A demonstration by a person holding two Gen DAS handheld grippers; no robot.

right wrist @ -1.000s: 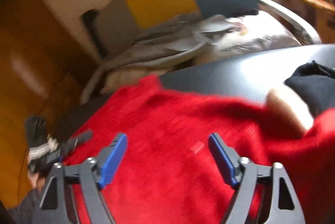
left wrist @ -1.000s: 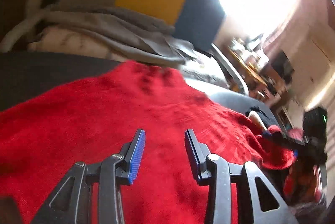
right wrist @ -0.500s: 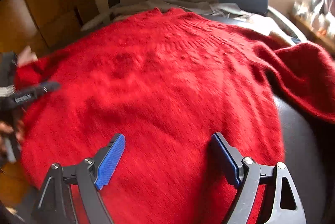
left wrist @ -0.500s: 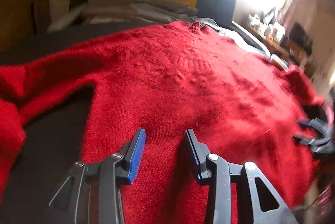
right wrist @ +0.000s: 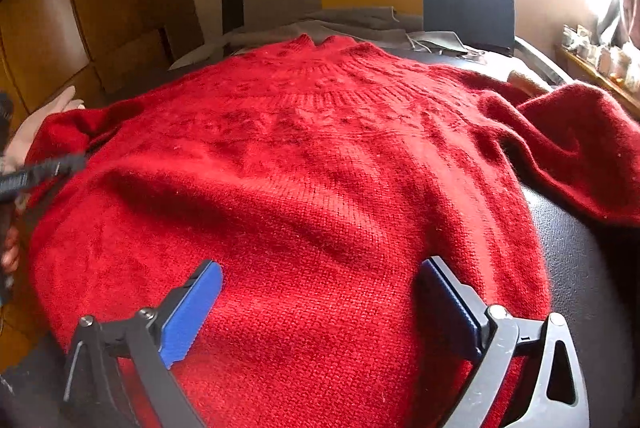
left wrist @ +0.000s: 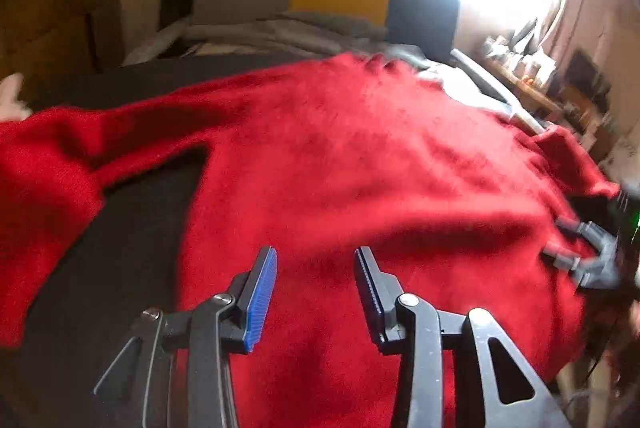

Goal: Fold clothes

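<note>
Sweater spread flat, both claws empty

Fuzzy red knitted sweater [right wrist: 312,179] lies ahead of the right claw [right wrist: 320,312], just opened wide, holding nothing. Left claw [left wrist: 316,292] hovers part-open, empty. Soft, floppy, light knit; best pinched at hem corners or the sleeve beyond the claw.

No readable text; possible lettering on left tool [right wrist: 40,173], too blurred to read.

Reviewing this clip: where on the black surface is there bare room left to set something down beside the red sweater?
Bare black surface shows between the red sweater body and its spread sleeve, and another strip beside the hem under the other sleeve. The far edge is crowded with grey clothes.
</note>
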